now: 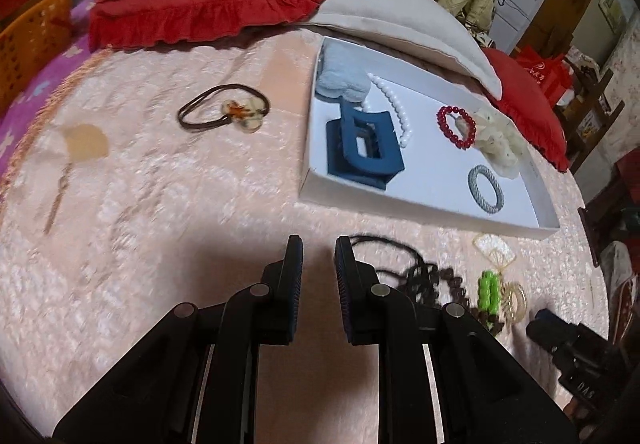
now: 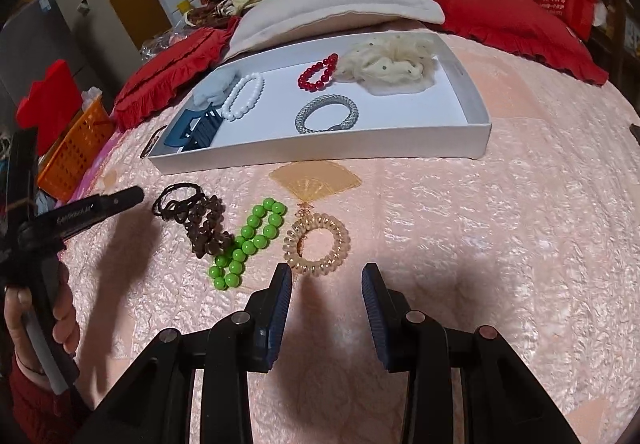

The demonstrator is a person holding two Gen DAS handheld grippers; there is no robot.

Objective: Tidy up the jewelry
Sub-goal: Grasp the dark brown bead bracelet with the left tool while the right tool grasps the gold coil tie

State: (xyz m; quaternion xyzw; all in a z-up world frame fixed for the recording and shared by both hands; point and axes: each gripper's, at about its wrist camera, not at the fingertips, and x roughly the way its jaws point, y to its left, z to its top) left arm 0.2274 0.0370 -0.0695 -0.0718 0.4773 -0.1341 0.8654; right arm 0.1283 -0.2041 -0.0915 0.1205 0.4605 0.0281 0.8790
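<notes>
Jewelry lay split across a pink quilted bedspread: white shallow cardboard tray held red bead bracelet, white pearl bracelet, silver mesh bangle. Outside, near its front wall: green bead bracelet, amber spiral hair tie. Left gripper and right gripper both parted, empty.
</notes>
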